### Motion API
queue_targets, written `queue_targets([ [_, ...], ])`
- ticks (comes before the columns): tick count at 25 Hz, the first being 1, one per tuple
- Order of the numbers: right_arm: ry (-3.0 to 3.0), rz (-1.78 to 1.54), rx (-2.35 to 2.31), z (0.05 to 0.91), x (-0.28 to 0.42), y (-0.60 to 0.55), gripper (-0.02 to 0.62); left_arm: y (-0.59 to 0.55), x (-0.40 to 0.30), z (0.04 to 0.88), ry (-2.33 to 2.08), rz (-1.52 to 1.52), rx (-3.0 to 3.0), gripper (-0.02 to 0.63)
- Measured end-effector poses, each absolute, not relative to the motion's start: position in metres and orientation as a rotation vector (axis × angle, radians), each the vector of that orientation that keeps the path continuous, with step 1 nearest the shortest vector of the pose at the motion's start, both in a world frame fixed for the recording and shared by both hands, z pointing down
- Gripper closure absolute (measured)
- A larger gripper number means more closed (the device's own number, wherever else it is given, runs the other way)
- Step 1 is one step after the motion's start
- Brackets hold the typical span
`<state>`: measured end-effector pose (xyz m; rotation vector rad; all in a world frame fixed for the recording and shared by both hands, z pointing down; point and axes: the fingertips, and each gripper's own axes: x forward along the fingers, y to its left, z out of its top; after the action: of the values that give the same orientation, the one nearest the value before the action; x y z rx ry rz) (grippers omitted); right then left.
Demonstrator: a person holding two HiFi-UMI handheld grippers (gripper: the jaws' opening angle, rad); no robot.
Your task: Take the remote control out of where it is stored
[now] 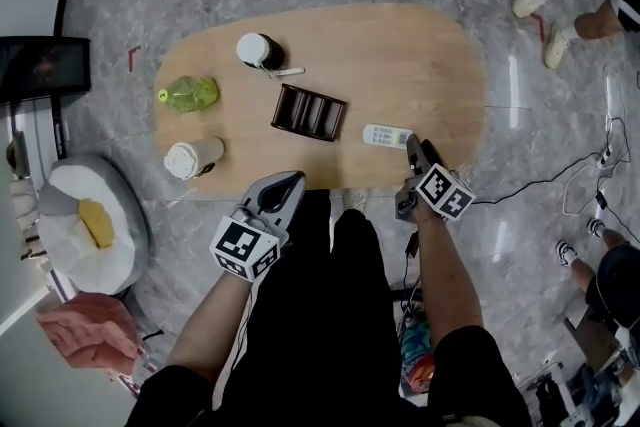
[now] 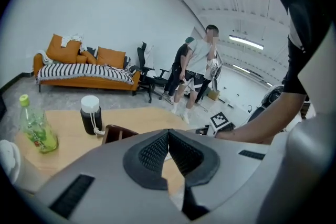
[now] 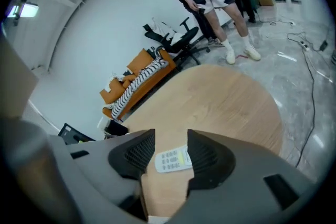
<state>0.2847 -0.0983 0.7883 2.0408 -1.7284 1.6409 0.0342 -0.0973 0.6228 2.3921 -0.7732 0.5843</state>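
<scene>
A white remote control (image 1: 386, 136) lies flat on the oval wooden table (image 1: 430, 65), just right of a dark brown slotted holder (image 1: 309, 112). My right gripper (image 1: 412, 146) hovers at the remote's near right end with its jaws wide apart and nothing pressed between them. In the right gripper view the remote (image 3: 172, 159) lies on the wood just beyond the open right gripper (image 3: 170, 137). My left gripper (image 1: 293, 179) hangs at the table's near edge, shut and empty. In the left gripper view its pads meet at the left gripper's tip (image 2: 168, 134), with the holder (image 2: 113, 132) behind.
On the table's left part stand a black bottle with a white cap (image 1: 258, 51), a green bottle lying down (image 1: 190, 93) and a white cup (image 1: 192, 157). People's feet (image 1: 530, 3) are at the far right. Cables (image 1: 590, 177) run over the floor on the right.
</scene>
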Motion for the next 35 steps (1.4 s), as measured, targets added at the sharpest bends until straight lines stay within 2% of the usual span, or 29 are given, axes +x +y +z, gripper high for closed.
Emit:
queue_targets([
  [9,-2.168,1.177,1.884,0.616,0.280,-0.120,0.416,-0.128,0.022,0.528,-1.027,0.333,2.478,0.600],
  [16,-2.332,1.038,1.865,0.510,0.255,-0.085,0.420,-0.101,-0.013,0.466,-1.113,0.234,2.485,0.600],
  [18,-2.364,0.993,1.876,0.486,0.244,-0.073,0.438,-0.094,-0.033,0.450,-1.140,0.188,2.480,0.600],
  [26,-2.424,0.861,2.004,0.423,0.196,-0.023,0.517,-0.060,-0.110,0.401,-1.208,0.134,2.578,0.600],
  [35,-2.445,0.670,2.013,0.378,0.141,0.033,0.545,-0.012,-0.172,0.367,-1.241,0.059,2.609,0.600],
])
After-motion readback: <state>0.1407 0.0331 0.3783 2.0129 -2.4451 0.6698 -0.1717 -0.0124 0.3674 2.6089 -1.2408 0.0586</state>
